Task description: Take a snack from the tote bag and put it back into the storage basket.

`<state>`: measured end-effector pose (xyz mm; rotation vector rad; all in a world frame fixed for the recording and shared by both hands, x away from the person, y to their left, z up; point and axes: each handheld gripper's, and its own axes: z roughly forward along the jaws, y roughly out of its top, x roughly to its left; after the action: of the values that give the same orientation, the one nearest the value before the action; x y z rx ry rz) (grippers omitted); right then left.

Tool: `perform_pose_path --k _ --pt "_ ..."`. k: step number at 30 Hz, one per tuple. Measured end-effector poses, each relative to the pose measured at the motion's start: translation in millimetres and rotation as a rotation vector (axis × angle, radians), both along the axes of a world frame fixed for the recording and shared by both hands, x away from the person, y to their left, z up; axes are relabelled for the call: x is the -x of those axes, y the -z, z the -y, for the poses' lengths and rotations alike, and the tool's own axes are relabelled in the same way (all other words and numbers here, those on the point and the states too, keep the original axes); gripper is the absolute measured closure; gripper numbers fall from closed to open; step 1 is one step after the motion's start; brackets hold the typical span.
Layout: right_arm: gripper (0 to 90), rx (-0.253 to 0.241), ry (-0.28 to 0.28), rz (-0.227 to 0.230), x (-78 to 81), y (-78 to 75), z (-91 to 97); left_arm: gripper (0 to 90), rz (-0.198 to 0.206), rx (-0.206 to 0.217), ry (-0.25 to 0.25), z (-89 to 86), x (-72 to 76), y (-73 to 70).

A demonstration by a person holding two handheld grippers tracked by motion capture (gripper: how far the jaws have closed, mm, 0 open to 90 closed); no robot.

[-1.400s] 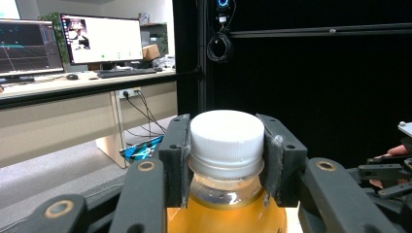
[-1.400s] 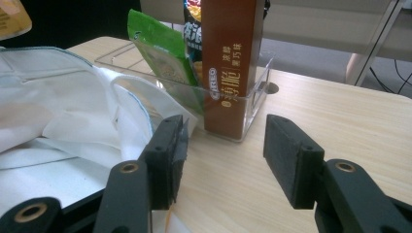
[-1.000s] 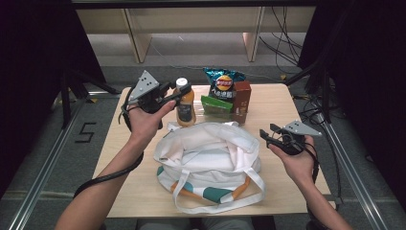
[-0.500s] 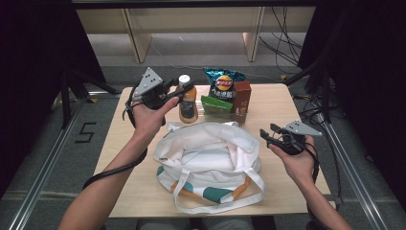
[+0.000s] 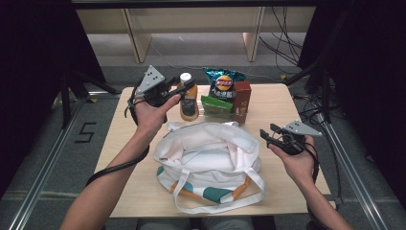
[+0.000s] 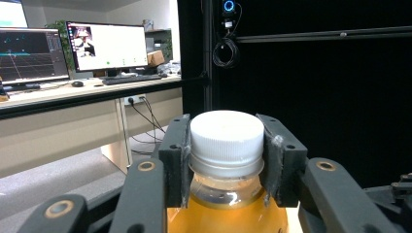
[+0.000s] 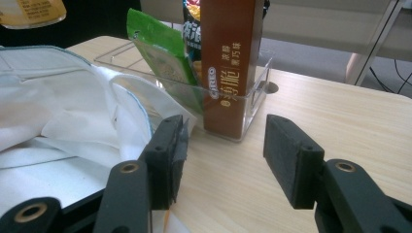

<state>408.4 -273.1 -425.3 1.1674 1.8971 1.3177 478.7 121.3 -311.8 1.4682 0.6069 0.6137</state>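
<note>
pinching the bottle (image 6: 227,160) at its white cap, the left gripper (image 5: 168,94) holds it above the table's (image 5: 287,108) far edge, likely bound for the bag (image 5: 206,155), while the right gripper (image 5: 272,136) waits spread beside it.

Even, soft overhead light falls on the worktop (image 5: 287,103) while black surrounds stay dark. Shadows under the bag (image 5: 206,158) are faint. The high view is slightly soft. In the left gripper view bright monitors (image 6: 107,46) glare; the bottle cap (image 6: 227,136) is sharp.
</note>
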Motion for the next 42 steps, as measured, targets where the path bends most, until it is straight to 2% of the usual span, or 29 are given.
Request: perform_pose_path --k 6,10,15,31,32,33,34,36,42 --pt "49.9 0.005 -0.008 -0.006 0.0 -0.5 0.5 58.5 -0.002 0.0 -0.004 0.7 -4.0 1.9" --pt "49.9 -0.005 0.009 0.013 -0.2 0.3 -0.3 58.5 -0.005 -0.007 -0.01 0.0 -6.8 2.5" --pt "49.9 0.002 -0.013 -0.004 -0.3 -0.2 0.1 58.5 -0.006 -0.005 -0.018 0.2 -10.8 3.4" --pt "49.9 0.007 -0.003 -0.006 0.3 -0.6 0.5 58.5 -0.004 -0.017 -0.032 1.4 -23.4 6.1" --pt "49.9 -0.004 0.007 0.011 -0.2 0.6 -0.4 58.5 -0.001 -0.017 -0.03 1.6 -24.4 6.3" --pt "49.9 0.0 0.003 0.003 0.0 0.3 0.0 58.5 -0.002 -0.015 -0.03 1.9 -25.0 6.4" --pt "49.9 0.005 0.003 0.022 -1.2 0.9 0.4 58.5 -0.002 -0.018 -0.032 1.9 -25.8 6.3" --pt "49.9 0.007 -0.008 -0.005 -0.2 0.0 0.5 58.5 -0.003 -0.018 -0.033 2.0 -27.0 6.4" --pt "49.9 -0.008 -0.016 -0.01 -0.1 0.4 -0.3 58.5 -0.008 -0.022 -0.036 3.7 -30.5 7.9"
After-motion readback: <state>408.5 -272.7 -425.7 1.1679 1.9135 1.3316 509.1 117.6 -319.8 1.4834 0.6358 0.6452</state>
